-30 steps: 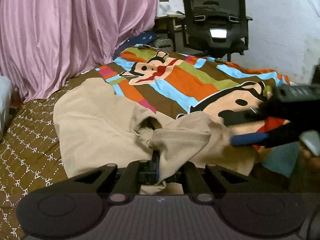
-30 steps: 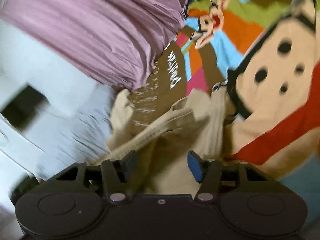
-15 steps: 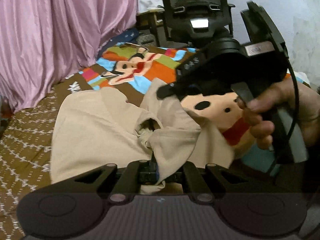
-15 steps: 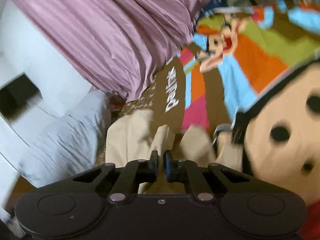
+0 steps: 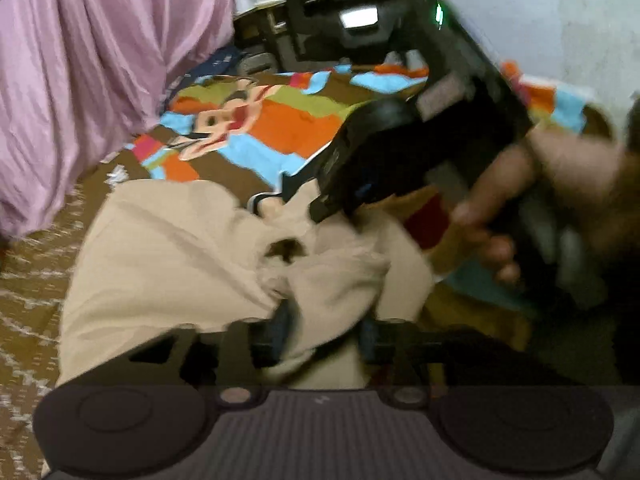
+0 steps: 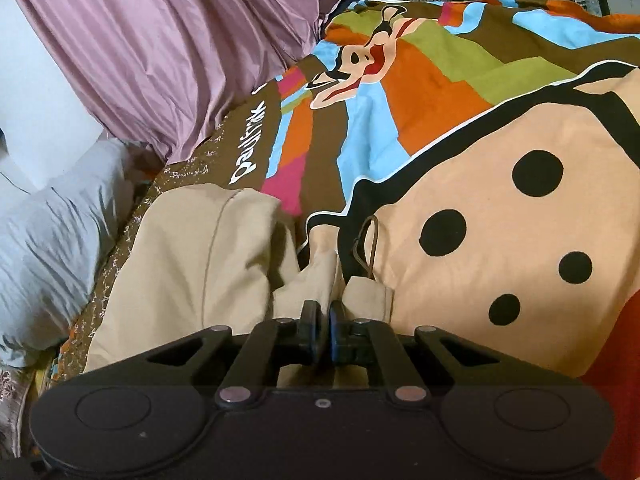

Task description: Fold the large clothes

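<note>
A large beige garment (image 5: 168,260) lies crumpled on a colourful cartoon bedspread (image 5: 288,128). My left gripper (image 5: 322,332) sits at the garment's near edge. Its jaws are opening, with a bunched fold of beige cloth loose between the parted fingers. In the left wrist view a hand (image 5: 520,200) holds the right gripper over the garment's far right side. My right gripper (image 6: 323,316) is shut, pinching a raised fold of the beige garment (image 6: 192,260) beside a brown cord loop (image 6: 370,248).
A pink curtain (image 5: 80,80) hangs along the left of the bed. A black office chair (image 5: 352,8) stands beyond the bed's far end. A pale grey pillow (image 6: 52,220) lies at the left. The bedspread (image 6: 440,92) stretches to the right.
My left gripper's fingers, shut on the beige cloth before, now stand apart. My right gripper came in over the garment and closed on a fold of it.
</note>
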{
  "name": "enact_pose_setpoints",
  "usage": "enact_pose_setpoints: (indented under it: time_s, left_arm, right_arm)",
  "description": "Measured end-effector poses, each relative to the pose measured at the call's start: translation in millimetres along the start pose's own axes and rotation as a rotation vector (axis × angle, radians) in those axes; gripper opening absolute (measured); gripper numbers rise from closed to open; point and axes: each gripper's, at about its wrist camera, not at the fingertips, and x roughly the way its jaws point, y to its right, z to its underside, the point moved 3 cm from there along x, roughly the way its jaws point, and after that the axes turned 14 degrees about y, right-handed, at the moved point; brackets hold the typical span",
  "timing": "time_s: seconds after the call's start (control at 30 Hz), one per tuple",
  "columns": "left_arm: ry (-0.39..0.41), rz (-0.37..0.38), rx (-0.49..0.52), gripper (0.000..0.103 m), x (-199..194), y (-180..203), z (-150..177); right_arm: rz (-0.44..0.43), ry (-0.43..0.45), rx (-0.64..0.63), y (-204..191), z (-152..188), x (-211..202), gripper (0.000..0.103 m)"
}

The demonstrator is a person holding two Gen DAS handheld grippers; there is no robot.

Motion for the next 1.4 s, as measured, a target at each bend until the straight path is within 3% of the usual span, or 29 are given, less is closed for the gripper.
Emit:
enact_pose_setpoints:
  time_s: [0.07,0.13,0.23,0.37,0.47,0.57,0.63,0.73,0.83,0.9,0.97,1.0,1.13,1.3,1.4]
  left_arm:
    - [0.018,0.044,-0.042,0.067,-13,-8,-6]
    - [0.046,0.078,-0.087,0.074,-29,-19,-11]
    - [0.078,0.064,-0.158,0.086,-52,-44,-18]
    - [0.124,-0.042,-0.280,0.092,-82,-86,-22]
    - [0.128,-0.164,-0.366,0.099,-95,-124,-18]
    - [0.096,-0.321,-0.423,0.099,-93,-160,-5]
    - [0.069,-0.373,-0.490,0.098,-88,-180,10]
    - [-0.014,-0.317,-0.632,0.087,-71,-201,41]
    - [-0.005,-0.237,-0.779,0.087,-65,-211,69]
    - [-0.012,-0.193,-0.826,0.087,-62,-215,83]
    - [-0.025,-0.166,-0.858,0.087,-56,-219,94]
    - [-0.021,-0.154,-0.869,0.087,-56,-218,98]
    - [-0.006,-0.125,-0.880,0.087,-50,-215,108]
    - [-0.006,-0.148,-0.807,0.087,-49,-206,98]
    - [-0.005,-0.152,-0.780,0.086,-50,-202,93]
  right_arm:
    - [0.000,-0.001,-0.001,-1,1,1,0.006]
    - [0.002,0.004,-0.008,-2,1,0,0.006]
    - [0.013,0.012,-0.040,-8,1,3,0.007]
    - [0.028,0.019,-0.087,-13,2,1,0.007]
    - [0.051,0.028,-0.136,-19,4,-2,0.007]
    - [0.087,0.042,-0.222,-28,7,-7,0.007]
    - [0.105,0.047,-0.276,-35,11,-7,0.007]
    - [0.111,0.049,-0.298,-37,13,-5,0.007]
    - [0.103,0.069,-0.279,-34,9,-8,0.008]
    - [0.109,0.097,-0.275,-37,3,-15,0.008]
    - [0.135,0.141,-0.313,-46,-7,-25,0.025]
    - [0.129,0.162,-0.345,-54,-12,-28,0.028]
    - [-0.012,0.150,-0.490,-110,-33,-14,0.037]
    - [-0.227,0.091,-0.702,-194,-47,50,0.038]
    - [-0.307,0.061,-0.796,-230,-37,87,0.046]
